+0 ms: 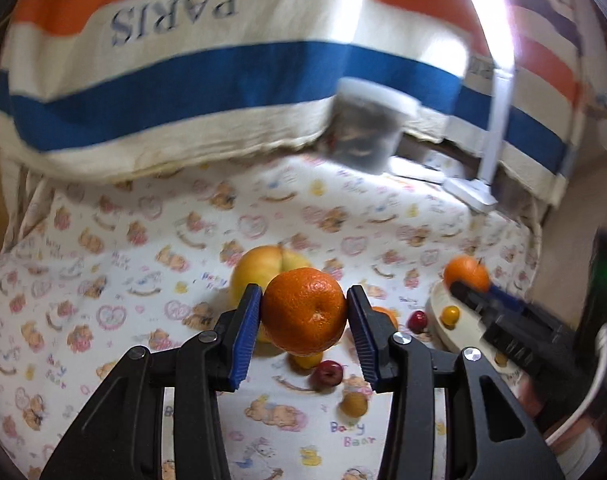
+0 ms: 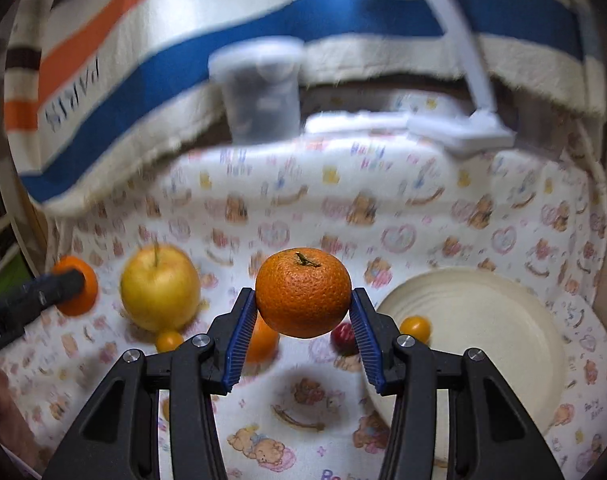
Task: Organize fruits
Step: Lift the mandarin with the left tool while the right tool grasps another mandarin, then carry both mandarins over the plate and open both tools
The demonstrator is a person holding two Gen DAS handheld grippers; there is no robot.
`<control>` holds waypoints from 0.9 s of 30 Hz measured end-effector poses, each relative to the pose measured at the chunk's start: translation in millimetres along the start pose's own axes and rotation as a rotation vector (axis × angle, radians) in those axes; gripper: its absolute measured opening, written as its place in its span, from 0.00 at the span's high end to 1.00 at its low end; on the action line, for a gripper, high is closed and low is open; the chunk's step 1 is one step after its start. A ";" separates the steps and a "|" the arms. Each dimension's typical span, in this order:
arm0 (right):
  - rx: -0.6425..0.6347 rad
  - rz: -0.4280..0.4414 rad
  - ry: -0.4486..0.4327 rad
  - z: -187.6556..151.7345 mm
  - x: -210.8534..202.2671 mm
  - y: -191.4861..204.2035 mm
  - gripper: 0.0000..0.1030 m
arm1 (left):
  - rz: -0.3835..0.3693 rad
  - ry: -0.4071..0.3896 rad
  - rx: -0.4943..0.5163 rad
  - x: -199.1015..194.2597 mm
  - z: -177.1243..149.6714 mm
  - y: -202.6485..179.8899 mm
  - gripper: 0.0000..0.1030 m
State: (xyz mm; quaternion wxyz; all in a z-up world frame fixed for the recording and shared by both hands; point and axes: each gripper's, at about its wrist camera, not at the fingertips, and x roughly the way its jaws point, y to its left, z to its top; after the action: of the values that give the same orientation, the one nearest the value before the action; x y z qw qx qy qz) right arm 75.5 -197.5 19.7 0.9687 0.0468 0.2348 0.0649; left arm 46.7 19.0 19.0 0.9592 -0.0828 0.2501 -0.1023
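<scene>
My left gripper [image 1: 304,314] is shut on an orange mandarin [image 1: 304,312] and holds it above the cloth. My right gripper [image 2: 303,304] is shut on a second mandarin [image 2: 303,298], also lifted. Each shows in the other's view: the right one with its mandarin [image 1: 466,272] over the plate [image 1: 439,320], the left one with its mandarin [image 2: 77,292] at the far left. A yellow apple [image 2: 159,292] stands on the cloth, and also shows in the left wrist view [image 1: 263,272]. A cream plate [image 2: 483,340] lies at the right with a small yellow fruit [image 2: 415,327] at its edge.
Small red fruits [image 1: 326,374] [image 1: 417,321] [image 2: 343,336] and small yellow-orange fruits [image 1: 353,404] [image 2: 169,341] lie loose on the bear-print cloth [image 2: 303,220]. A third orange [image 2: 261,340] sits behind the right fingers. A lidded clear jar [image 2: 261,96], a white lamp base [image 2: 463,132] and a striped towel [image 1: 183,80] stand at the back.
</scene>
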 end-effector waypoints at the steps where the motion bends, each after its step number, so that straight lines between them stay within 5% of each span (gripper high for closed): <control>1: -0.007 0.000 -0.022 4.7 -10.1 -2.5 0.52 | 0.006 -0.014 0.018 -3.5 0.2 -4.3 0.59; 8: -0.049 -0.052 -0.125 15.3 -73.9 -39.1 0.52 | -0.060 -0.034 0.069 -22.6 6.2 -44.6 0.59; 19: 0.038 -0.124 -0.174 10.9 -100.2 -113.9 0.52 | -0.187 0.010 0.161 4.2 13.9 -134.2 0.59; 21: 0.060 -0.150 -0.133 2.9 -91.6 -127.5 0.52 | -0.245 0.087 0.138 31.5 12.1 -144.1 0.59; 27: 0.061 -0.215 0.097 -5.0 -46.5 -155.6 0.52 | -0.236 0.224 0.183 88.1 -10.8 -177.7 0.59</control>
State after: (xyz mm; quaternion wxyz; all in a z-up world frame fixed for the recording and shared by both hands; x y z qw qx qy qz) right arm 48.3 -357.7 17.3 0.9557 0.0478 0.2870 -0.0444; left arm 89.1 -174.7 6.3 0.9103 -0.0119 0.3334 -0.2450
